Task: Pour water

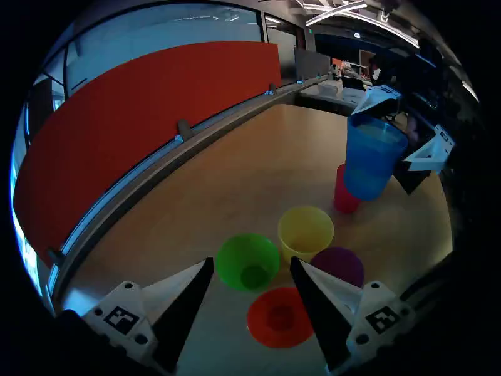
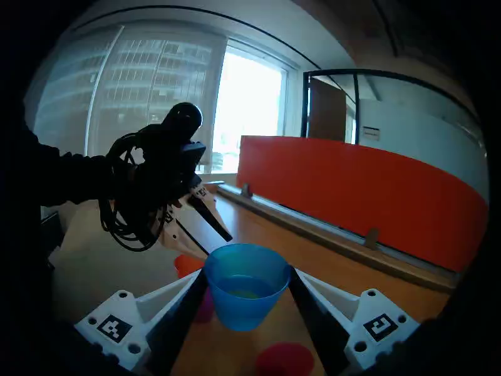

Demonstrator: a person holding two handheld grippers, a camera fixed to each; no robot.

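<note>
Now your left gripper (image 1: 250, 262) hovers over the wooden surface (image 1: 250, 163), jaws spread wide and empty. Just ahead of it cluster a green cup (image 1: 247, 261), an orange cup (image 1: 280, 318), a yellow cup (image 1: 305, 233) and a purple cup (image 1: 340, 264). Farther right, your right gripper (image 2: 247, 274) has its jaws pressed on both sides of the blue cup (image 2: 246, 291), which is upright with liquid inside, near a red cup (image 1: 344, 195).

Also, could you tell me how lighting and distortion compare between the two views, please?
Right gripper view: the window is blown out, so the sleeve is a near-black silhouette, though the blue cup is sharp. Left gripper view: dimmer and more even; the fisheye bows the partition and the table edge, and the far room is murky.
</note>
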